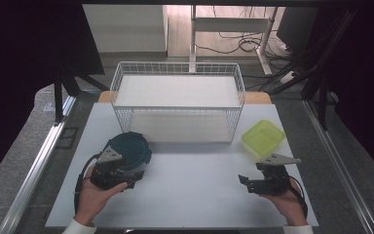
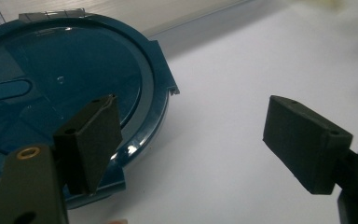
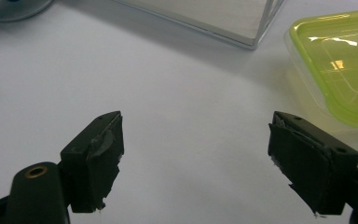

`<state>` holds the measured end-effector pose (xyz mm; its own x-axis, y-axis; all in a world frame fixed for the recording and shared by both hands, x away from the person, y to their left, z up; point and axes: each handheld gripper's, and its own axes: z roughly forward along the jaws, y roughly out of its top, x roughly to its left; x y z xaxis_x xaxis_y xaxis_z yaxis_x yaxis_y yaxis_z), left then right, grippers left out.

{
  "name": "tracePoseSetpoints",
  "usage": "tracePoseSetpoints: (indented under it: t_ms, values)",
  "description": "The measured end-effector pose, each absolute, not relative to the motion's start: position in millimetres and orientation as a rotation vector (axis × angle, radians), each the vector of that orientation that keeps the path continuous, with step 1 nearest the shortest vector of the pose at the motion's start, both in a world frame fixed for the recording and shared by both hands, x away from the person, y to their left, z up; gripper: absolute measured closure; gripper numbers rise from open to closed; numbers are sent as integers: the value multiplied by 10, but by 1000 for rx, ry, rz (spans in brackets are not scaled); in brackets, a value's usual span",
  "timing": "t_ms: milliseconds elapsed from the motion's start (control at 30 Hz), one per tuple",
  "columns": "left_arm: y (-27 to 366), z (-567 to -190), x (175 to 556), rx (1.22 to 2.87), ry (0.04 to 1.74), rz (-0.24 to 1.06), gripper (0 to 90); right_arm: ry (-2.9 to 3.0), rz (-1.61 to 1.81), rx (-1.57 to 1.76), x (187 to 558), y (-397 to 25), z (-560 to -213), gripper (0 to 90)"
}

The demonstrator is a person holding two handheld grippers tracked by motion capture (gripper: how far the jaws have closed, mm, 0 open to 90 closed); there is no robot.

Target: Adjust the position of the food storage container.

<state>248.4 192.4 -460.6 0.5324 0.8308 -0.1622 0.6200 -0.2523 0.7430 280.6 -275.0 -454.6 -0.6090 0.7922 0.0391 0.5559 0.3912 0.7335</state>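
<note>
A round dark teal container with a lid [image 1: 130, 146] sits on the white table [image 1: 190, 190] at the left. My left gripper [image 1: 128, 172] is at its near edge. In the left gripper view this gripper [image 2: 193, 114] is open, with one jaw over the teal lid [image 2: 60, 79] near its rim and the other over bare table. A square yellow-green lidded container [image 1: 263, 137] lies at the right. My right gripper [image 1: 251, 173] stands open just in front of it, nothing between its jaws. In the right gripper view the gripper [image 3: 196, 128] hangs over bare table, with the green container [image 3: 342, 60] at the upper right.
A white wire basket [image 1: 177, 65] with two shelves stands at the back middle of the table; its corner [image 3: 256, 28] shows ahead of the right gripper. Metal rails run along both table sides. Desk legs and cables lie on the floor beyond.
</note>
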Motion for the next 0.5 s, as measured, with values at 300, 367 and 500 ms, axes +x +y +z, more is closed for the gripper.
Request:
tracePoseSetpoints:
  t_ms: [300,367,500]
  values:
    - [1951,-4588,2429,1975,1177,355,183,2335,1044,1160,2848,-2726,-4510,196]
    - [1955,-4587,2421,1978,1178,358,183,2343,1030,1149,2836,-2705,-4510,196]
    - [1940,-4555,2382,1973,1178,368,192,2337,1016,1151,2813,-2716,-4535,198]
